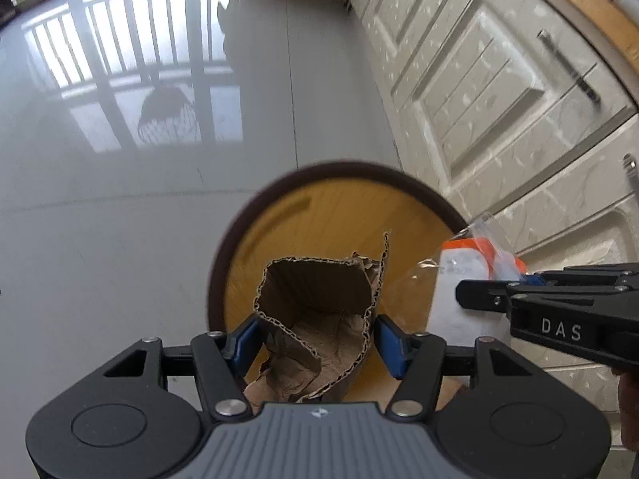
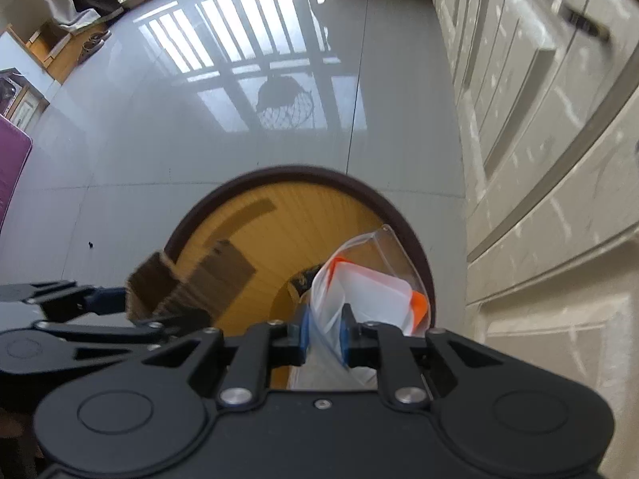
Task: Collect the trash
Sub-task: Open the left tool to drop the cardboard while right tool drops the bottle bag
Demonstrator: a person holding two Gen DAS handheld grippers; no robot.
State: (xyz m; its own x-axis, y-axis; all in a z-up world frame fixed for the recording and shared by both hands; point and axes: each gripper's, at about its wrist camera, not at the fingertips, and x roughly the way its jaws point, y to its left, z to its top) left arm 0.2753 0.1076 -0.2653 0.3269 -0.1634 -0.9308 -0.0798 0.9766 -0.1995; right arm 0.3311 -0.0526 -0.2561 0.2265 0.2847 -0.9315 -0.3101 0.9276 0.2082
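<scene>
Both claws point steeply down over one round bin [image 1: 279, 215] with a dark rim and yellow inside, standing on the tiled floor [image 1: 120, 199] beside the cabinets [image 1: 499, 99]. The left claw [image 1: 315, 339] is partly open, its blue pads pressing one torn cardboard piece [image 1: 319, 299], whose long axis runs up from the pads. The right claw [image 2: 325, 329] is nearly closed, pinching one clear plastic bag [image 2: 359, 279] holding an orange-and-white packet, slanting toward the cabinets.
</scene>
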